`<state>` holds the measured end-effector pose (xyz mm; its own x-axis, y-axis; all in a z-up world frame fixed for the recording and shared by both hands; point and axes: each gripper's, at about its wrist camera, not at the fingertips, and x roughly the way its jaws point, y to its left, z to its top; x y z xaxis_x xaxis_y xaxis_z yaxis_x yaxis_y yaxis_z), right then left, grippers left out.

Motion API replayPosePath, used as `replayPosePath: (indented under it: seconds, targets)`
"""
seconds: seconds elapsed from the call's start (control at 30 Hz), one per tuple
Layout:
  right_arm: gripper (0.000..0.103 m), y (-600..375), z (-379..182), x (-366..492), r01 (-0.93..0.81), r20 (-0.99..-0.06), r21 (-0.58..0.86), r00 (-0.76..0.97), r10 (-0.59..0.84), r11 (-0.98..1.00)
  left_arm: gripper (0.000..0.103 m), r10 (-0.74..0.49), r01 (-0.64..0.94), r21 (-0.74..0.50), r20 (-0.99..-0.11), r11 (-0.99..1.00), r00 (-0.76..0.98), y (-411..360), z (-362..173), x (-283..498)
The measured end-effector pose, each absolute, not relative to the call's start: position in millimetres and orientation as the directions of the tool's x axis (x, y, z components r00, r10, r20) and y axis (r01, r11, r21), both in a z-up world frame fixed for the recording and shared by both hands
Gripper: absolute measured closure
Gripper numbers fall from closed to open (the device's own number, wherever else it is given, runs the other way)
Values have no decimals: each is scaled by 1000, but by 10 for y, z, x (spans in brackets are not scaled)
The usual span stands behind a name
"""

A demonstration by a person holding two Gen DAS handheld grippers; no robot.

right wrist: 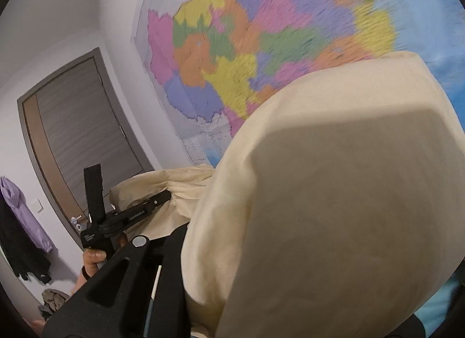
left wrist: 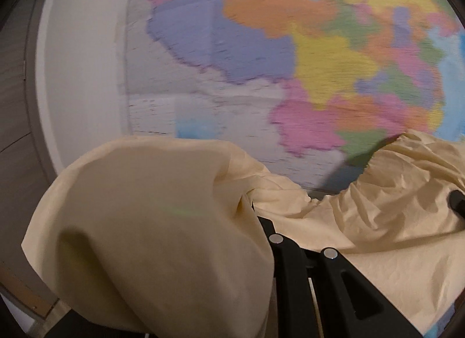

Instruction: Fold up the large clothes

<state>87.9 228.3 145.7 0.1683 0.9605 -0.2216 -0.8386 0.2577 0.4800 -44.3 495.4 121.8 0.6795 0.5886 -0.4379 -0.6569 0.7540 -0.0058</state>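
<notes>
Grippers: left gripper (left wrist: 255, 216) and right gripper (right wrist: 186, 221) both nearly closed, each pinching the cream garment (left wrist: 377, 207) | garment: lifted, spans between them before the wall map (left wrist: 261, 47) | axis: gripper to gripper, neither nearer.

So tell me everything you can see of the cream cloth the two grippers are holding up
The cream cloth is a thin, plain, pale yellow fabric with fine creases, raised in front of a wall map. It drapes over the left gripper, hiding its fingertips, and billows in a smooth fold toward that camera. In the right wrist view it likewise covers the right gripper and fills the lower right. Between the two it hangs bunched and wrinkled. No seams, print or labels show.
</notes>
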Motion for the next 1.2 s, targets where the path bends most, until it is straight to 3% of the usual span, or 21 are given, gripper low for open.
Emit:
replayPosePath:
  seconds: [0.17,0.3,0.37,0.43,0.5,0.53,0.7,0.87,1.07,1.17,1.2]
  targets:
    - [89,2828,1179,835,-836,-229,501,120,966,222,91,638,-719,-22,-441,695,631,5552,1036,-484]
    - [87,3212,536,732,-803,-334,555,24,942,217,90,624,-765,-88,-524,638,580,6067,487,-533]
    - [81,3333,118,703,-762,-424,593,-21,905,261,90,598,-787,-77,-606,612,525,6258,90,-500]
    - [68,3380,-265,644,-730,-507,614,-74,859,300,86,579,-820,-75,-672,567,462,6421,-296,-520]
    - [64,3281,-384,617,-713,-512,633,-94,854,302,82,537,-825,-141,-697,547,475,6527,-490,-622]
    - [55,3229,-380,613,-710,-511,639,-104,853,296,80,525,-823,-162,-699,545,485,6553,-532,-678]
    - [35,2850,-174,609,-735,-524,617,-115,844,283,71,548,-832,-115,-703,542,454,6519,-499,-749]
    - [35,2265,-152,692,-751,-580,530,17,815,393,58,637,-836,55,-677,545,370,6250,-465,-776]
    - [34,1986,-224,1036,-657,-584,553,134,801,513,54,672,-850,61,-644,523,367,5947,-307,-1086]
    - [40,2060,-257,1107,-654,-565,575,116,817,491,49,693,-851,52,-607,523,389,5762,-191,-1241]
    - [52,2113,-250,1080,-670,-560,574,98,823,471,43,710,-850,61,-581,524,397,5690,-149,-1266]
